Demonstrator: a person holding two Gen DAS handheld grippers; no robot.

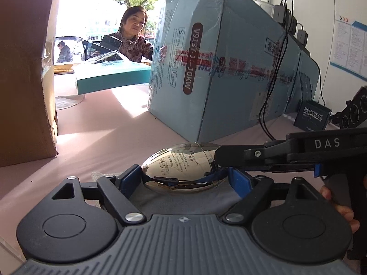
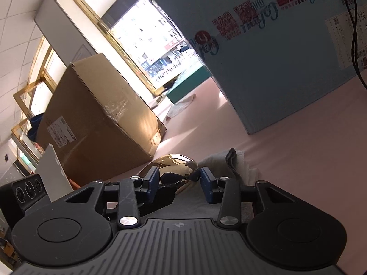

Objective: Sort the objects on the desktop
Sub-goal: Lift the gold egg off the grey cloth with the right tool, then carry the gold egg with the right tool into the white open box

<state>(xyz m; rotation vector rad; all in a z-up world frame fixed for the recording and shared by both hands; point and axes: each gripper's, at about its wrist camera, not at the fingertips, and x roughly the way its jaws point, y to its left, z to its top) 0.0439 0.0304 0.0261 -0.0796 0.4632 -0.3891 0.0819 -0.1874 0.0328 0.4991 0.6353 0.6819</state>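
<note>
Item: silver egg-shaped case (image 1: 181,167), mirror finish, printed label on top. Location: on a grey cloth (image 1: 183,202) on the pink tabletop (image 1: 114,137), before the blue carton (image 1: 229,68). Your left gripper (image 1: 185,178) grips its two sides, pads against the shell. Your right gripper (image 2: 180,180) stands spread about its narrow end; contact there cannot be told. Brown carton (image 2: 96,119) near, left.
</note>
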